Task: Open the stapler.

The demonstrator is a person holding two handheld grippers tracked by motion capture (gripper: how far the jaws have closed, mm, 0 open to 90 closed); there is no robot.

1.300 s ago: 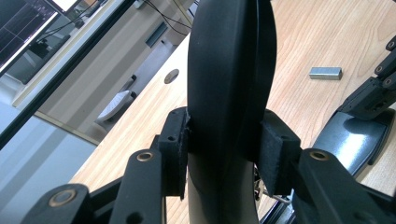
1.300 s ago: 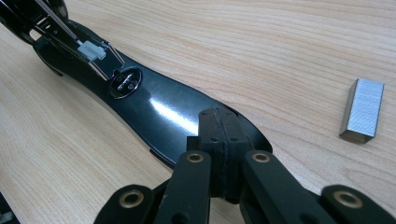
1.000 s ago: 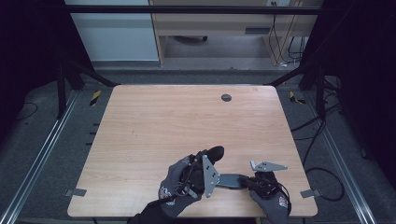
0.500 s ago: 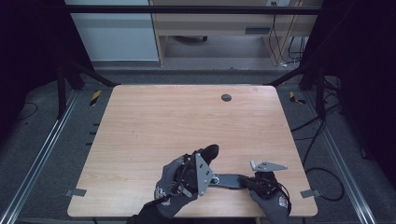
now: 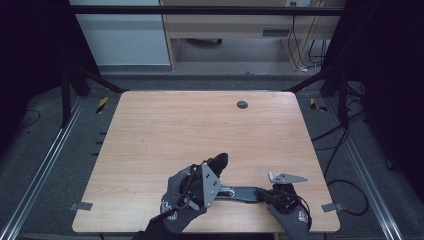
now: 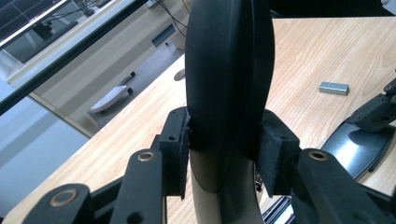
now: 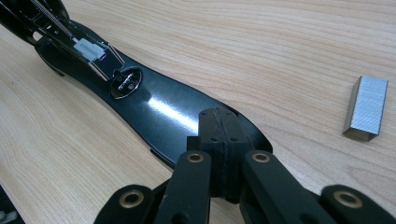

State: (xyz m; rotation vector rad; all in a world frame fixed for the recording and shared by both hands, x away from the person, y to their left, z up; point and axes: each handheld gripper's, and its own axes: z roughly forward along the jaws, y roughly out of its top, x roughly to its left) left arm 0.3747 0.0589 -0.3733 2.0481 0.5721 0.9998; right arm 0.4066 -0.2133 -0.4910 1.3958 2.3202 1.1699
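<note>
Stapler: a black stapler (image 5: 240, 193) is lying opened out near the tabletop's near edge, right of its middle; its flat base (image 7: 159, 109) is resting on the wood, while its upper arm (image 6: 229, 79) is standing up from the hinge.
Left gripper: the left gripper (image 5: 216, 170) is clamping the raised upper arm between its two pads (image 6: 180, 149), the jaws pressing on either side of it; a gloved hand is holding it just inside the near edge.
Right gripper: the right gripper (image 7: 219, 140) is resting on the tip of the base with its jaws drawn together, pads meeting; in the high view it (image 5: 265, 194) is sitting toward the near right corner.
Staples: a small silver block of staples (image 7: 366, 108) is lying on the bare wood just beside the base, apart from it.
Tabletop: the wooden tabletop (image 5: 175, 130) is carrying a dark round disc (image 5: 242, 104) near its far edge.
</note>
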